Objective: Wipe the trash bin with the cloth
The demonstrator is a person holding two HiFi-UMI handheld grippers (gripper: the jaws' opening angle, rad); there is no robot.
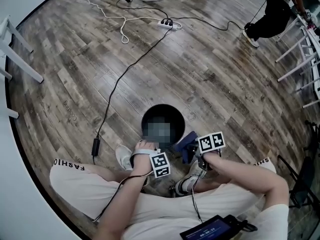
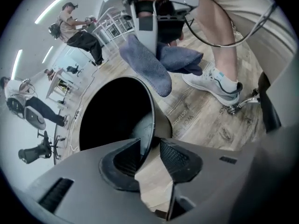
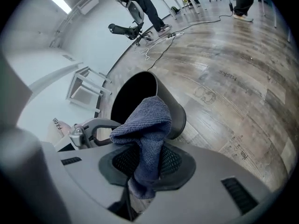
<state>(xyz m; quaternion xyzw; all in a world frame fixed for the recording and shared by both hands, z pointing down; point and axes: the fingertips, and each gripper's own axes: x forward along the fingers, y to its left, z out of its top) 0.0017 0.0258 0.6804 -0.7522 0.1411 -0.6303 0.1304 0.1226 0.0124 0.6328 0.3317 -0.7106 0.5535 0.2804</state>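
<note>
Here the cloth, a blue-grey terry rag, is pinched in the right gripper. Its jaws are closed on the lower folds and the rest flops over above them, just beside the trash bin. The cloth is soft and light, so we expect it to bunch and drape rather than push. A hold on a gathered fold, as now, should leave a pad of fabric to rub with.

The bin is a dark round tub, upright on the floor just ahead of our shoes. We judge it light and smooth, so it may slide or tip when rubbed, and its thin rim looks like the place to steady it. The left gripper has its jaws apart, with that rim standing between them unpinched.

The floor is wood plank, with a power strip and cables trailing across it. White frames stand at the edges, and people stand far off.
</note>
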